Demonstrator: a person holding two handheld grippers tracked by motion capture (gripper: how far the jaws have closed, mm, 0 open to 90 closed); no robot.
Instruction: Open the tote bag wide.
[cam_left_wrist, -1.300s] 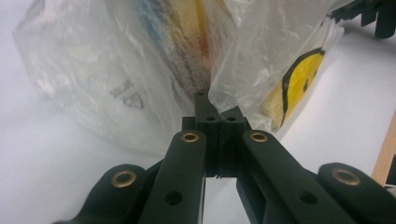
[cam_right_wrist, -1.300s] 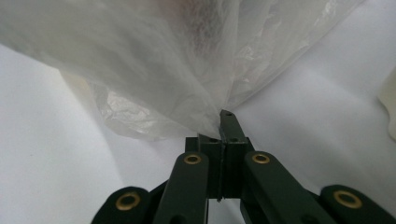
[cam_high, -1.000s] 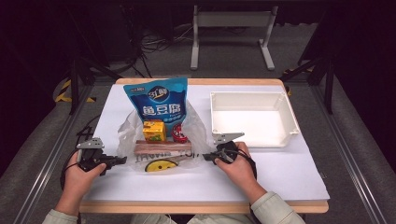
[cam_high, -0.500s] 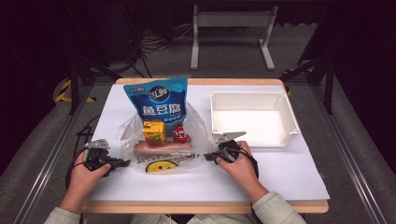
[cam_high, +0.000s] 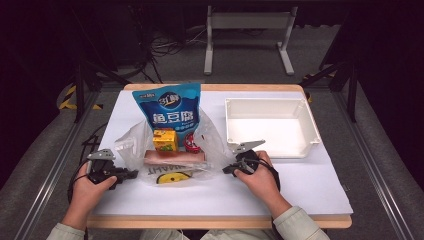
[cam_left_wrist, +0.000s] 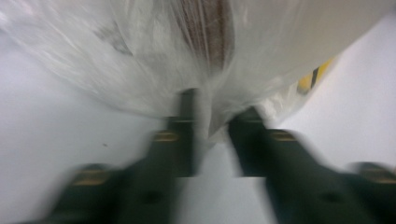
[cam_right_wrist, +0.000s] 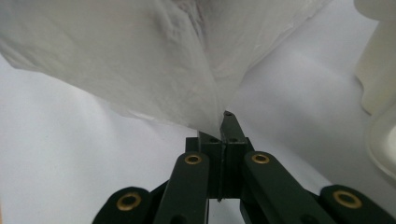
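A clear plastic bag (cam_high: 131, 146) lies on the white table sheet. In it are a blue snack pouch (cam_high: 170, 107), a yellow carton (cam_high: 165, 140), a small red item (cam_high: 191, 143) and a pink flat pack (cam_high: 175, 157). My left gripper (cam_high: 133, 173) is at the bag's left edge. In the left gripper view, my left gripper (cam_left_wrist: 218, 106) has its jaws apart after just opening. Film (cam_left_wrist: 154, 60) hangs loosely between them. My right gripper (cam_high: 226, 169) is at the bag's right edge. The right gripper view shows the right gripper (cam_right_wrist: 224, 120) shut on the film (cam_right_wrist: 140, 65).
A white empty tray (cam_high: 270, 101) stands right of the bag, close behind my right hand. The table's front edge (cam_high: 215, 220) runs just below both hands. Cables trail off the table's left side.
The left jaws have parted from the bag's left edge, and that side of the bag has slackened. The right gripper still pinches the right edge. Neither hand has shifted noticeably.
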